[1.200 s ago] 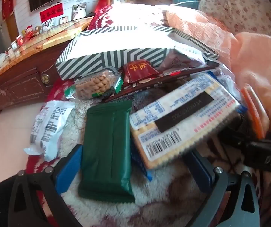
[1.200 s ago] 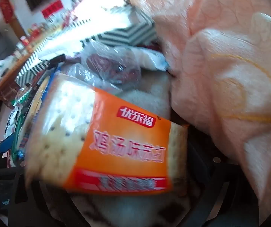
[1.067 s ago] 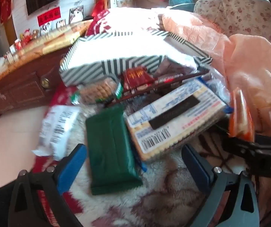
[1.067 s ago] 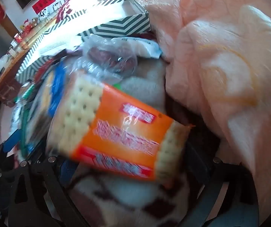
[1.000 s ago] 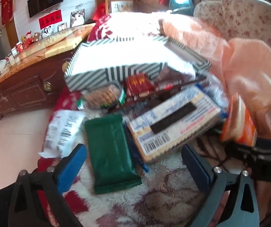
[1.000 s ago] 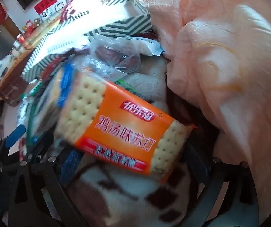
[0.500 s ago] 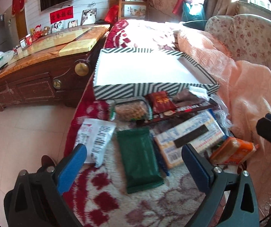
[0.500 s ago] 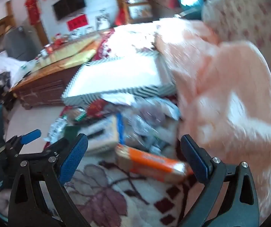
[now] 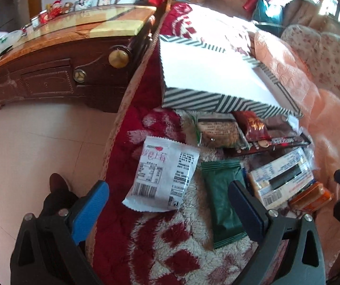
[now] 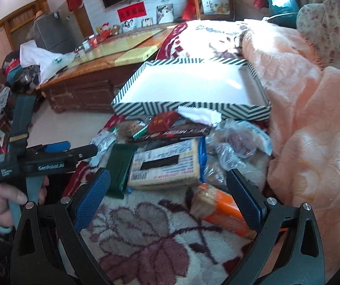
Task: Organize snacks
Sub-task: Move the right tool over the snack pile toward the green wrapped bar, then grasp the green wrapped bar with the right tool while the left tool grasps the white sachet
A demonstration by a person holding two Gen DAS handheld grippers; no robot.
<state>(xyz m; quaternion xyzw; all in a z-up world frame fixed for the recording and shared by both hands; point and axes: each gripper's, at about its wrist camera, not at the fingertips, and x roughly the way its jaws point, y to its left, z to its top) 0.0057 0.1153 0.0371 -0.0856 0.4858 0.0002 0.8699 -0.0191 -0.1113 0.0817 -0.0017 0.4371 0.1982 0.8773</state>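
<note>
1. A fleecy red-and-cream floral blanket (image 10: 151, 232) covers the surface, with a rumpled peach quilt (image 10: 312, 128) heaped along its right side.
2. The striped box (image 10: 193, 87), white inside and with nothing in it, sits at the far end of the blanket, just behind the heap of snacks.
3. The big cracker pack (image 10: 167, 166) with its barcode label up lies in the middle of the heap. A green wrapper (image 9: 224, 199) touches its left side.
4. A white packet (image 9: 165, 178) lies apart at the left, near the blanket's edge.
5. The orange cracker pack (image 10: 219, 209) lies on the blanket just in front of the big one.
6. The right gripper (image 10: 167, 201) hangs above that orange pack, fingers spread wide and gripping nothing.
7. The left gripper (image 9: 167, 211), held in a hand (image 10: 6, 197), hovers over the white packet and green wrapper, likewise spread and bare.
</note>
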